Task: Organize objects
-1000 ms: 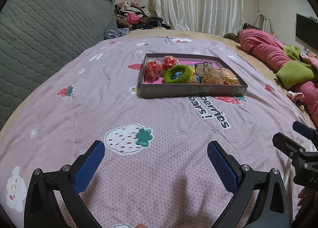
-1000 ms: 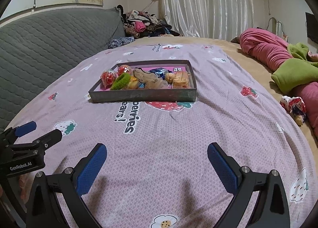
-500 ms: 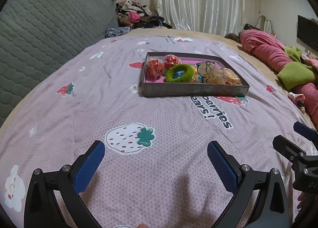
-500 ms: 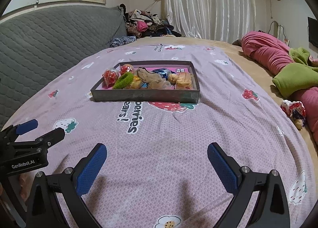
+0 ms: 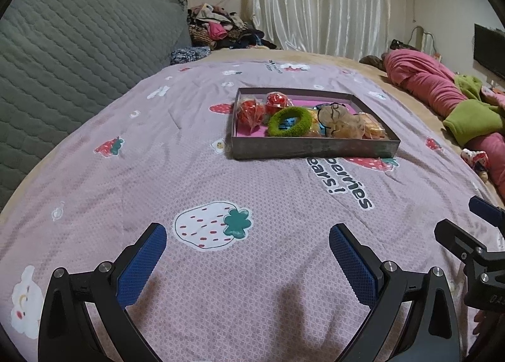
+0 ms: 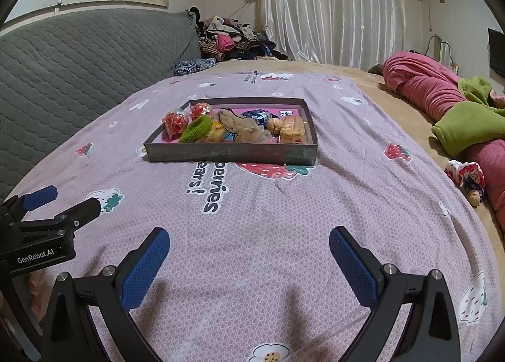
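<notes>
Between the blue pads of my left claw (image 5: 247, 262) I am holding nothing; its jaws are spread wide over the strawberry-print bedspread (image 5: 202, 191), and my right claw (image 6: 249, 262) is hanging just beside it, equally spread and empty. Further out, well apart from both claws, the shallow grey tray (image 6: 233, 154) is sitting on the bed with the things to organize crowded inside it. I am judging them all light: the green hair tie (image 5: 289, 122) is looking soft and springy, best pinched across one side of its ring; the two red wrapped balls (image 5: 251, 113) at the tray's left end are looking crinkly and likely slippery, so I would be taking one by its middle; the beige mesh piece (image 6: 244, 130) seems limp and may be snagging its neighbours when lifted; the yellow wrapped snacks (image 6: 292, 130) seem crushable, asking for a gentle squeeze. What is lying under the pile is hidden from me, the small blue packet (image 6: 257, 115) is too blurred to name, and the tray's near wall is cutting off the lower parts of everything.
</notes>
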`<state>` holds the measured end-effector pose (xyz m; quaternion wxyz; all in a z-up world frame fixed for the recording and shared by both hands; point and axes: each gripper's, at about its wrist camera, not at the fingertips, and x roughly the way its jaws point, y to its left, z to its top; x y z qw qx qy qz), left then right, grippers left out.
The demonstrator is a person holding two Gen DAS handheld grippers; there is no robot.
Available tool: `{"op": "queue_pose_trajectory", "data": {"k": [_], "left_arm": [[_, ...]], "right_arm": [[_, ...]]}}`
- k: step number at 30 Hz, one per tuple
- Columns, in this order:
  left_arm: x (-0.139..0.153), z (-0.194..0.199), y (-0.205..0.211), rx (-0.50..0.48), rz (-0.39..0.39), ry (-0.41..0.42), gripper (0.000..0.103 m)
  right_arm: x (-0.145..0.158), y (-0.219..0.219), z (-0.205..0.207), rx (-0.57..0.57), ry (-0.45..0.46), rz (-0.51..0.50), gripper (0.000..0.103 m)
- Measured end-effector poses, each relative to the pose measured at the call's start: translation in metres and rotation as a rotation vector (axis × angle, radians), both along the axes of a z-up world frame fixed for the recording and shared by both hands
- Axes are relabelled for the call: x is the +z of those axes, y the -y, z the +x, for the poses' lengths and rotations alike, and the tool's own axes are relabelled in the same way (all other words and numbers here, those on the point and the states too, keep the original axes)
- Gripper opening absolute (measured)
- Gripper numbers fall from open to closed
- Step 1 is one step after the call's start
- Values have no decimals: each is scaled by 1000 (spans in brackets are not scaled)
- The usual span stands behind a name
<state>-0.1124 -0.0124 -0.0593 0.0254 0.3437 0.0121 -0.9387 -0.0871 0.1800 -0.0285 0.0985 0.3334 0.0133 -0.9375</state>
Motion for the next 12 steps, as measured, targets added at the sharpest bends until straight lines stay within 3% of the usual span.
{"op": "queue_pose_trajectory", "data": {"k": [12], "left_arm": [[-2,0,2,-8,13,1,103]], "right_arm": [[-5,0,-1,2,20,3,102]]}}
